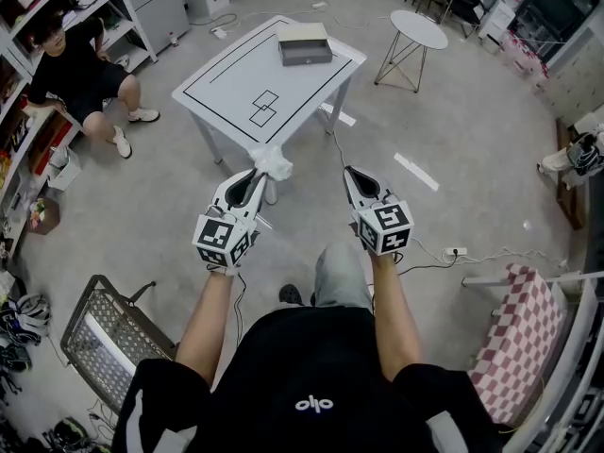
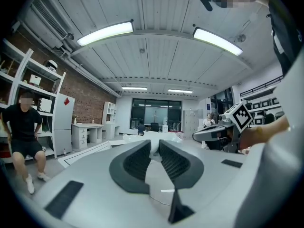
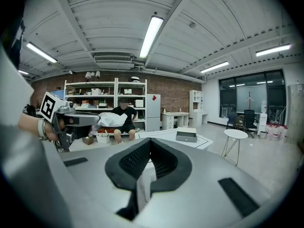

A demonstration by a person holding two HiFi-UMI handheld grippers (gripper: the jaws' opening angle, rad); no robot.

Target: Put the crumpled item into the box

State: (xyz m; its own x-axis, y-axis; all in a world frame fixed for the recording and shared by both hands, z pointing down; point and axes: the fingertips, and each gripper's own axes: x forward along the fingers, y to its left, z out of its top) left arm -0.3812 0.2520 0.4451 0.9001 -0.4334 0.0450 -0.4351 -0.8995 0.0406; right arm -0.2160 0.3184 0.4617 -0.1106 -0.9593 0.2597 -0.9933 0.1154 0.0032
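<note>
Upper left of the head view: a seated person (image 1: 83, 72) in black sits beside shelving (image 1: 26, 22), well apart from the work area. Lower left: a wire basket (image 1: 111, 336) stands on the floor beside the operator's left arm.

Left of centre: the left gripper (image 1: 257, 174) is clenched on the crumpled item (image 1: 274, 163), a white wad that bulges out past the jaw tips. In the left gripper view the wad sits pressed between both ribbed pads. The item is held in the air and overlaps the near corner of the surface (image 1: 231, 88) in the picture.

Upper centre: the surface is white, marked with a black rectangular outline and two small squares. The box (image 1: 305, 50), grey and open-topped, rests at its far end, well apart from the item. The marked area of the surface lies between them.

Right of centre: the right gripper (image 1: 352, 174) has its jaws closed tip to tip with nothing between them.

Upper right: a round side table (image 1: 418, 29) on thin legs stands beside the surface. Lower right: a power strip (image 1: 455, 252) with a trailing cable lies on the floor, near a red-and-white checkered cover (image 1: 519, 333).
</note>
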